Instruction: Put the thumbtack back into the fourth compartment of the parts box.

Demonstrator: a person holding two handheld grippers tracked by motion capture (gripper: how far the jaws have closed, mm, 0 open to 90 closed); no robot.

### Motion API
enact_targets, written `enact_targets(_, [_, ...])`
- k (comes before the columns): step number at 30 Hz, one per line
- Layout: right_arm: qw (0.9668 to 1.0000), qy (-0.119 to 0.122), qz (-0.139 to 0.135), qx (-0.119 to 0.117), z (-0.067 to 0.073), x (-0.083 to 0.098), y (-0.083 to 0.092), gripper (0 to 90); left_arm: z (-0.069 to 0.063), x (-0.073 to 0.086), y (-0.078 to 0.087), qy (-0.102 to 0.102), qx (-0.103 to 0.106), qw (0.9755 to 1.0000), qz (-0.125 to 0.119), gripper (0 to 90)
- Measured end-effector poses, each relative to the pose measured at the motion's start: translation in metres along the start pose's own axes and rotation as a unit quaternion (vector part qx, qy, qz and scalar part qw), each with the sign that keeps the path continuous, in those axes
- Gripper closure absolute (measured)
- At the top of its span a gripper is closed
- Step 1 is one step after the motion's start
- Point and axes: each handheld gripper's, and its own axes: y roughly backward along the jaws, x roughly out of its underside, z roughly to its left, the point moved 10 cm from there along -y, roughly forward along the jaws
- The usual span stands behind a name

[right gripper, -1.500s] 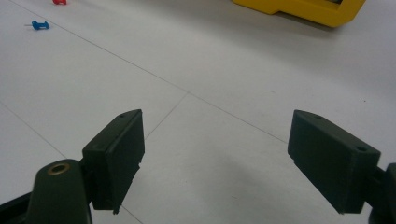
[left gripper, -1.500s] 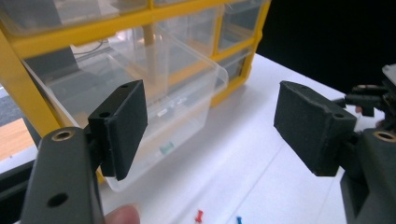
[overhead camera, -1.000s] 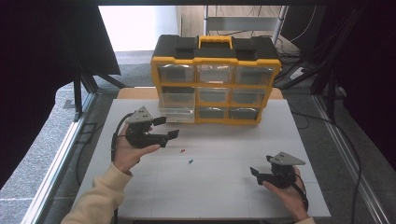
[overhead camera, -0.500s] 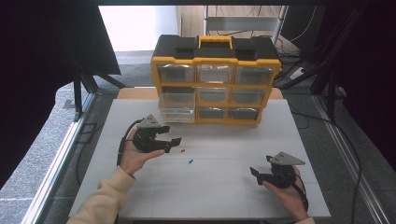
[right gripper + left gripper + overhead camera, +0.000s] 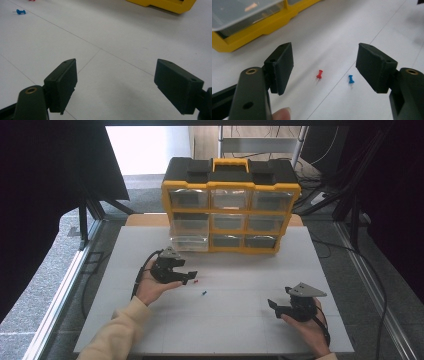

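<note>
1. Red pin (image 5: 319,74) – lying on the white table (image 5: 240,330), just in front of your left gripper (image 5: 190,277); in the left gripper view it sits between the jaws but further out, nothing touching it.
2. Blue pin (image 5: 351,79) – near the red one, apart from it, closer to the right-hand jaw in that view. In the high view it's at (image 5: 204,293), a bit nearer to you than the red one (image 5: 196,282).
3. Left gripper: jaws wide apart, holding nothing. Held low over the table, aimed at the pins. Your fingertip (image 5: 282,113) shows at the bottom edge of its view.
4. Right gripper (image 5: 274,306): jaws wide apart too, nothing between them but bare table. Low at the front right, well apart from both pins; blue pin far off at top left in its view (image 5: 20,11).
5. Yellow drawer box (image 5: 231,205) at the back of the table; its bottom-left clear drawer (image 5: 190,242) is pulled out partway.
</note>
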Motion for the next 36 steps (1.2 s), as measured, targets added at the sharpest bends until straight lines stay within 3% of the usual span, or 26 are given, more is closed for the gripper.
enact_targets(12, [1.0000,0.002,0.002,0.001,0.000,0.001,-0.001,18.8,0.002,0.012,-0.027,-0.016,0.001,0.9989,0.045,30.6])
enact_targets(15, [1.0000,0.002,0.001,0.002,0.000,0.001,0.000,18.8,0.003,0.018,-0.034,-0.038,-0.001,0.9970,0.067,30.5])
enact_targets(36, [1.0000,0.000,0.000,0.005,-0.002,0.000,0.000,19.0,0.005,0.036,-0.062,-0.039,-0.003,0.9924,0.117,38.0])
